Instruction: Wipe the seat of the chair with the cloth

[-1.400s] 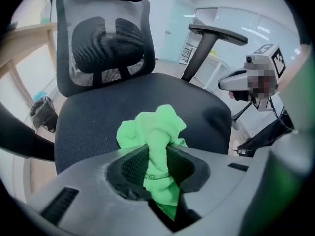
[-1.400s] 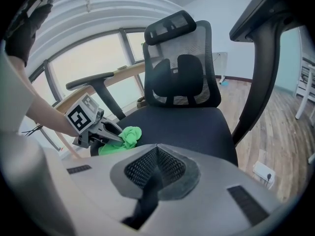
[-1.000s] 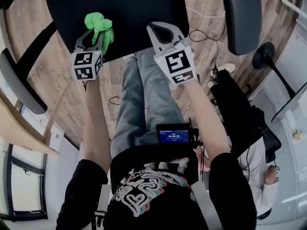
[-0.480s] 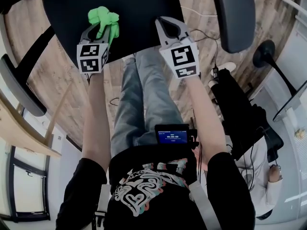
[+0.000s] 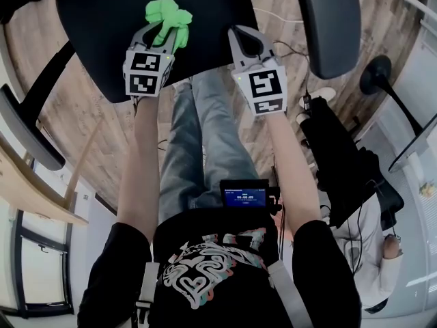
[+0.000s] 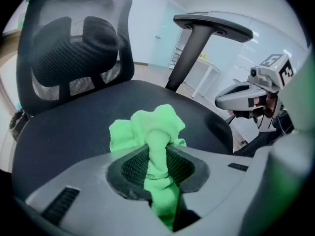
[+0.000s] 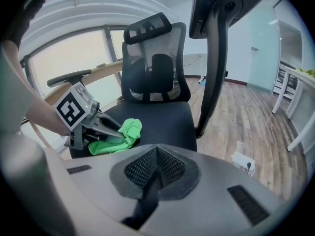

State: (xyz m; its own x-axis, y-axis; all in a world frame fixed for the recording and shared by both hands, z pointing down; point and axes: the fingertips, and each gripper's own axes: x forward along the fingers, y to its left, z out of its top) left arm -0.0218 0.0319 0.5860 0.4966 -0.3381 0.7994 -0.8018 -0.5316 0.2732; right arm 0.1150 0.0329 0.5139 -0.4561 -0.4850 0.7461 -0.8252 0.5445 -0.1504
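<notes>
A bright green cloth is bunched between the jaws of my left gripper, which is shut on it above the black seat of the office chair. In the left gripper view the cloth sticks out past the jaws over the seat. My right gripper hovers at the seat's front right edge, shut with nothing in it. In the right gripper view the left gripper holds the cloth low over the seat.
The chair's mesh backrest rises behind the seat. A right armrest stands close beside my right gripper and a left armrest lies to the left. A second chair base stands on the wooden floor.
My left gripper has carried the cloth to the right and further in over the seat. The right gripper has shifted a little forward and right.
</notes>
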